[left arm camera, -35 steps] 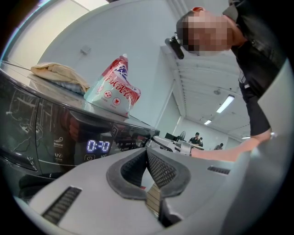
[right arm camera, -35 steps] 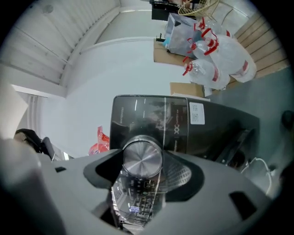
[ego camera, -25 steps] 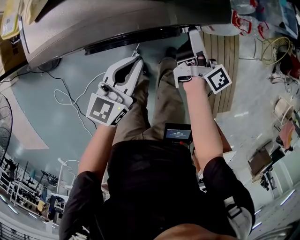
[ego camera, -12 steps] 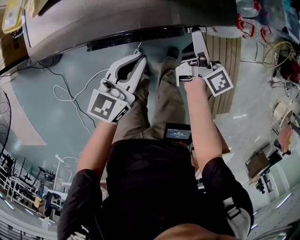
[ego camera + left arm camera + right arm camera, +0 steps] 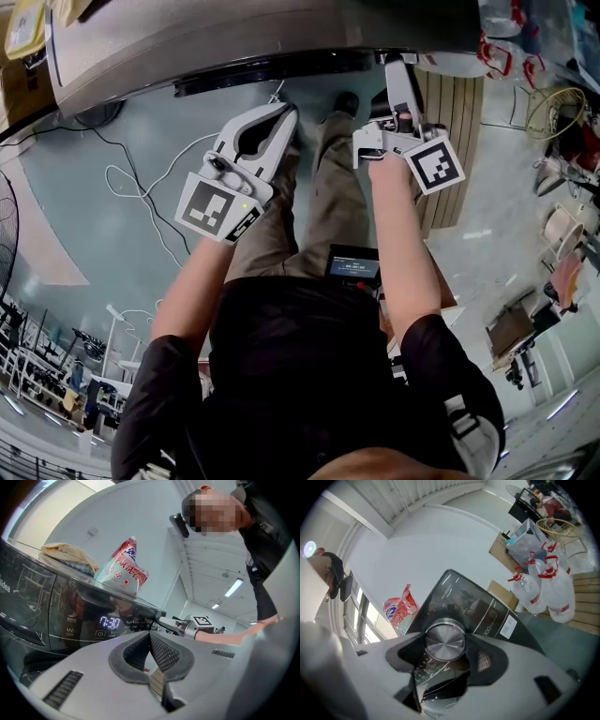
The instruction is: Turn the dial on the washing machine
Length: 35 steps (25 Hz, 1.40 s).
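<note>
The dark washing machine (image 5: 234,37) fills the top of the head view; its front panel (image 5: 483,606) faces my right gripper. The round brushed-metal dial (image 5: 445,641) sits between the right gripper's (image 5: 446,645) two dark pads, which close on its rim from both sides. In the head view the right gripper (image 5: 394,66) reaches under the machine's top edge, and the dial is hidden there. My left gripper (image 5: 284,116) hangs in front of the machine, apart from it, pads (image 5: 151,645) pressed together with nothing between them. A lit display (image 5: 109,621) glows on the panel.
A red and white bag (image 5: 124,571) and a folded cloth (image 5: 68,555) lie on the machine's top. Cables (image 5: 141,187) trail over the floor at left. Wooden slats (image 5: 455,122) and clear bottles with red caps (image 5: 543,583) stand to the right.
The whole head view has shifted a little; both grippers keep their places relative to the machine. The right gripper stays at the panel.
</note>
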### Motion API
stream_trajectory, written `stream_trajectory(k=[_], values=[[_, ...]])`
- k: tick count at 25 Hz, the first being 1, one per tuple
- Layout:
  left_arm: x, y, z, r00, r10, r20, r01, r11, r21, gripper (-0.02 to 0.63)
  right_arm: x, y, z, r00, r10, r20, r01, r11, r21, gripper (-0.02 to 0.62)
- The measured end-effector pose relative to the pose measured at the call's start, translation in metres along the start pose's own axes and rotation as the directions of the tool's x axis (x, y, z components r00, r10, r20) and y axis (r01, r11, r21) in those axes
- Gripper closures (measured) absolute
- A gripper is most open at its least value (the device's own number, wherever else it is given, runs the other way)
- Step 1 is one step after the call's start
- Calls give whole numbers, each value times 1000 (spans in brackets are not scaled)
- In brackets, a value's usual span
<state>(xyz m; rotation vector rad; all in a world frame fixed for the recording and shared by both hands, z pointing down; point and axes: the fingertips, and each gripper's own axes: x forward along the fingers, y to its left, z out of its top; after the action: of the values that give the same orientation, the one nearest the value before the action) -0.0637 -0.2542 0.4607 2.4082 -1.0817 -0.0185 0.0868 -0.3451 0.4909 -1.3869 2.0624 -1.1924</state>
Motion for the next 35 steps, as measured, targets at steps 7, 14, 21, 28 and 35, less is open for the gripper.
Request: stream_trajectory(k=[7,14,21,28,35], values=[[-1,1,-5,1000,3,-14,-3,1000,-1,611,1,3,0,999,-19,-28,15,992,-123,320],[-1,1,-7,1000,4,-20,-4,1000,-1,611,3,4,-1,998,-38,-42,28,975,-220,321],[-2,1,-9,1000,7,-25,-7,1000,1,611,1,3,0,997,-67,-46,51,954,-294,321],[-4,4,-10,1000,13,-29,-13,1000,2,611,0,4,0,995,-85,-46,61,920,-386,321],[-5,6,-18,999,16,-40,-16,1000,5,611,1,5,-2,993,-101,-54,56,837,-544,321]])
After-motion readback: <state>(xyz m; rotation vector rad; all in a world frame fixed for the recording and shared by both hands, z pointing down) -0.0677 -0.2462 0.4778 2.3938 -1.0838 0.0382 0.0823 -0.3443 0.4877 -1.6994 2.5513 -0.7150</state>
